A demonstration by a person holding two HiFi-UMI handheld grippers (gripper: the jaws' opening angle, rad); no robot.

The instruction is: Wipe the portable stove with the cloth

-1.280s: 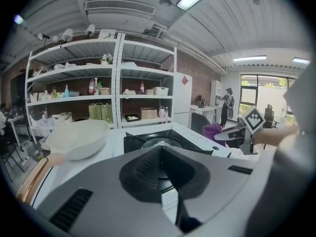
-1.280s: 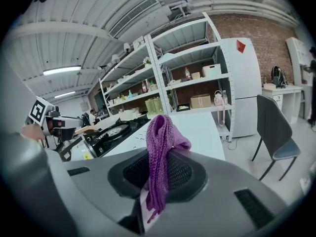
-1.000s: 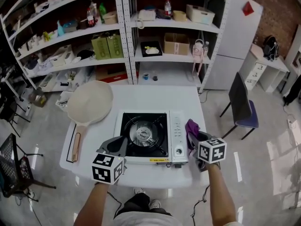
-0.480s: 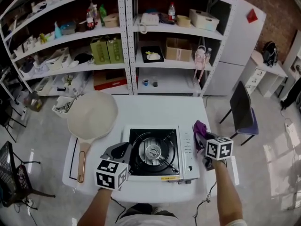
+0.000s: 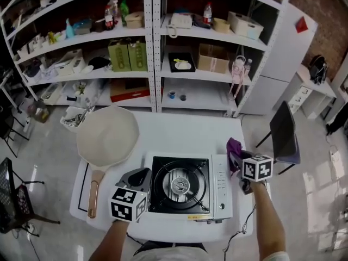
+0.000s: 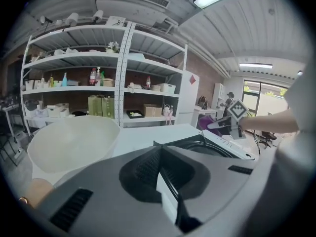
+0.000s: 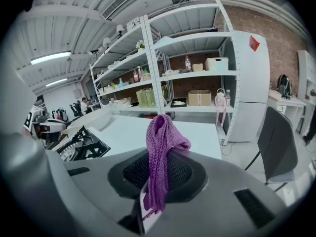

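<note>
1. Purple knitted cloth (image 7: 160, 147) is pinched in your right gripper (image 7: 148, 199), jaws clamped on it, its free end flopping over the top.
2. You've got that gripper just beside the right edge of the portable stove (image 5: 187, 186), cloth over the table, not on the stove.
3. Your left gripper (image 6: 168, 189) has its jaws pressed together on nothing, at the stove's left side.
4. Cream frying pan (image 5: 107, 135) lies on the white table (image 5: 185, 126), left of the stove.

We observe a white table (image 5: 179, 132) carrying a pale frying pan (image 5: 107, 136) on its left part, its wooden handle (image 5: 93, 192) pointing toward the near edge. Behind the table, white shelving (image 5: 152, 48) holds green cartons (image 5: 129, 56) and a cardboard box (image 5: 212, 58). A dark chair (image 5: 284, 137) stands to the table's right.
</note>
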